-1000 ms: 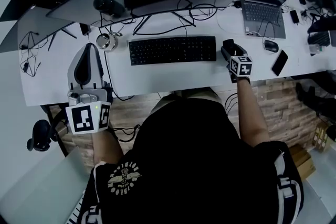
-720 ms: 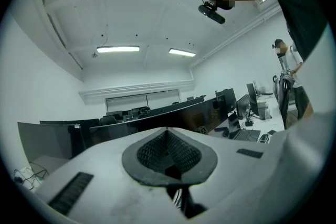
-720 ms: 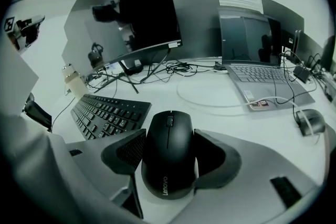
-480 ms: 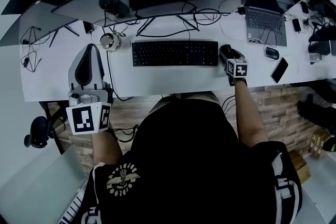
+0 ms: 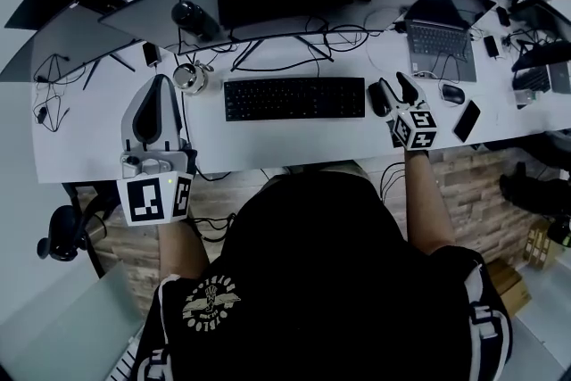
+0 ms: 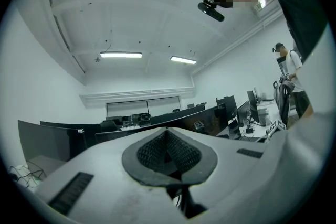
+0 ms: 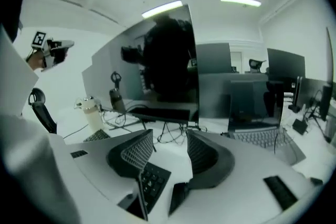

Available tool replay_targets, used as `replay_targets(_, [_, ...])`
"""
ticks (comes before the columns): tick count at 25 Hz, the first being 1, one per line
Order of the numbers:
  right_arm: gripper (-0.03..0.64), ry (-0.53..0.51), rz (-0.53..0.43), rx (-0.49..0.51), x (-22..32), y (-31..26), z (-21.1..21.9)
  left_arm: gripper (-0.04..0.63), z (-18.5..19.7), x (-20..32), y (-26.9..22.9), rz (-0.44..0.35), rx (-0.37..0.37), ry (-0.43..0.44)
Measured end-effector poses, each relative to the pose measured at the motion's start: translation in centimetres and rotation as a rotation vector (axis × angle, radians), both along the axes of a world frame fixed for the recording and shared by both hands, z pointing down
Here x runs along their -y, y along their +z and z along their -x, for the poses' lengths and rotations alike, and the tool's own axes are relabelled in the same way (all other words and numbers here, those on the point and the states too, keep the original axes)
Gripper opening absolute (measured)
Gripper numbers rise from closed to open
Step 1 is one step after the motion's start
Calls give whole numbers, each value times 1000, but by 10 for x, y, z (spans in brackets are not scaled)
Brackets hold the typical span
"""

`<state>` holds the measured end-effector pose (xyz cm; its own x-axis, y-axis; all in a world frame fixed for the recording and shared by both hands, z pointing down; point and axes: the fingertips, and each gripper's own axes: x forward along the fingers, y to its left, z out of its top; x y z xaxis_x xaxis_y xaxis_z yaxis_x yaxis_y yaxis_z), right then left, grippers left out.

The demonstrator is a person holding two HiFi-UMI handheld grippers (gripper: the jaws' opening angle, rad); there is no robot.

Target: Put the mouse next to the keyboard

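Lying just right of keyboard on counter: mouse, seemingly delivered. Right tongs apart, just narrowing, nothing between, so likely clearing off. Left tongs pinched together, empty, idle.

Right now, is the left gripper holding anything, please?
No, the left gripper has its jaws shut tip to tip with nothing between them.

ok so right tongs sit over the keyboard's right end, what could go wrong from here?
1. The right gripper's tongs have just been closing partway with nothing between them, above the keyboard's end. A careless dip could clip keys.
2. A reach toward the mouse by the laptop passes the phone near the desk edge, and a nudge might push it off.
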<state>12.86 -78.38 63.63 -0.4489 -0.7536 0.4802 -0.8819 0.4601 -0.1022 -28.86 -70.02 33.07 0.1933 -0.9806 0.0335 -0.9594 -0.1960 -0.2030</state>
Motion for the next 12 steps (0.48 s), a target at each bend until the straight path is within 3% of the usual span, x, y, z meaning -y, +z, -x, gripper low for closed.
replay_targets(7, [14, -24, -325, 78, -7, -143, 35, 2, -1, -6, -3, -18, -20, 22])
replay_targets(12, [2, -72, -470, 107, -26, -226, 60, 2, 4, -12, -6, -22, -22, 27])
